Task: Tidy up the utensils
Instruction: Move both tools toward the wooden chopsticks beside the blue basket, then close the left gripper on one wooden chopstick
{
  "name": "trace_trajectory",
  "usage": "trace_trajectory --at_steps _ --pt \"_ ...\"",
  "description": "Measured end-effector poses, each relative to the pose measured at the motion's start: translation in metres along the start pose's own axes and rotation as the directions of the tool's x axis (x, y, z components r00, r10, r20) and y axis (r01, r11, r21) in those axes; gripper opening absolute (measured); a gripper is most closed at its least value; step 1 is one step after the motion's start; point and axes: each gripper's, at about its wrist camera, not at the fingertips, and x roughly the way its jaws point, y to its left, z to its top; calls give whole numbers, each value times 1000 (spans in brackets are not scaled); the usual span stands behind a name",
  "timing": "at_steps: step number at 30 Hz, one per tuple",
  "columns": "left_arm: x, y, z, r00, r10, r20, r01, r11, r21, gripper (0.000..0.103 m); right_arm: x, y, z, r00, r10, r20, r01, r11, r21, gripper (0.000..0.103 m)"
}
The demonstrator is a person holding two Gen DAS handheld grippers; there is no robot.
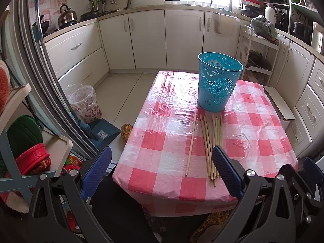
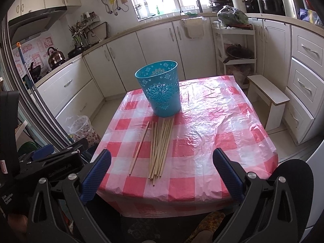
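A bundle of several wooden chopsticks [image 1: 215,145] lies on the red-and-white checked table [image 1: 162,141], with one chopstick [image 1: 191,143] apart to its left. A blue perforated cup [image 1: 218,82] stands upright just behind them. In the right wrist view the bundle [image 2: 161,147], the lone chopstick [image 2: 139,147] and the cup [image 2: 161,90] show on the same table [image 2: 212,141]. My left gripper [image 1: 162,172] is open and empty at the table's near edge. My right gripper [image 2: 162,174] is open and empty, hovering short of the chopsticks' near ends.
A lined waste bin [image 1: 86,105] and a blue dustpan [image 1: 101,131] stand on the floor left of the table. A small white stool [image 2: 269,99] stands at its right. Kitchen cabinets [image 1: 149,40] run behind. Shelves [image 1: 24,141] crowd the near left.
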Motion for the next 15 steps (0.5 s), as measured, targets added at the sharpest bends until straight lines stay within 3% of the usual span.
trace_trajectory --at_steps 15 --pt "-13 -2 1 1000 -6 30 6 1000 3 95 -9 -1 6 999 4 52 -4 1000 -5 96"
